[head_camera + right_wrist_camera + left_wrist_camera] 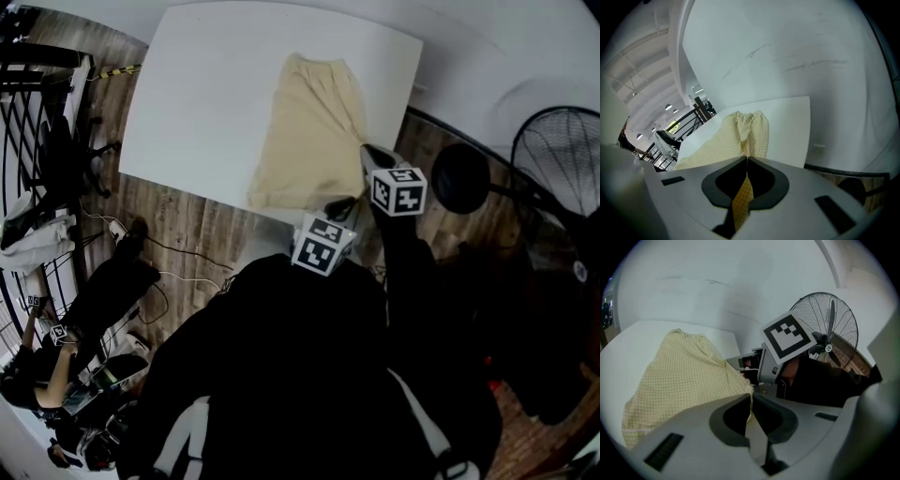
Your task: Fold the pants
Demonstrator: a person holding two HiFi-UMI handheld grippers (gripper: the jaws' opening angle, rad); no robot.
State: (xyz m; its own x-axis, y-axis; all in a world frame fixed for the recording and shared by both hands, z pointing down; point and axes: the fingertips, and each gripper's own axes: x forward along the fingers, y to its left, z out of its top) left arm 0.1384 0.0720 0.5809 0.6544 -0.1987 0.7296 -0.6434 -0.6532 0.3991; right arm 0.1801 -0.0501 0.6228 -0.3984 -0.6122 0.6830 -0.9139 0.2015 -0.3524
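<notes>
Pale yellow checked pants (pixel 311 131) lie lengthwise on the white table (pixel 206 103), waistband at the far end and hems at the near edge. My left gripper (pixel 339 206) sits at the near right hem corner, and the left gripper view shows it (pixel 751 399) shut on a strip of the fabric (pixel 684 376). My right gripper (pixel 368 153) is just beyond it at the pants' right edge. The right gripper view shows it (pixel 746 161) shut on a fold of the cloth (pixel 740 133). The right gripper's marker cube (pixel 788 337) shows close by in the left gripper view.
A standing fan (pixel 562 155) and a round black object (pixel 459 178) are right of the table. Cables, bags and a black metal rack (pixel 37 122) crowd the wood floor at left. The person's dark clothing (pixel 309 375) fills the near foreground.
</notes>
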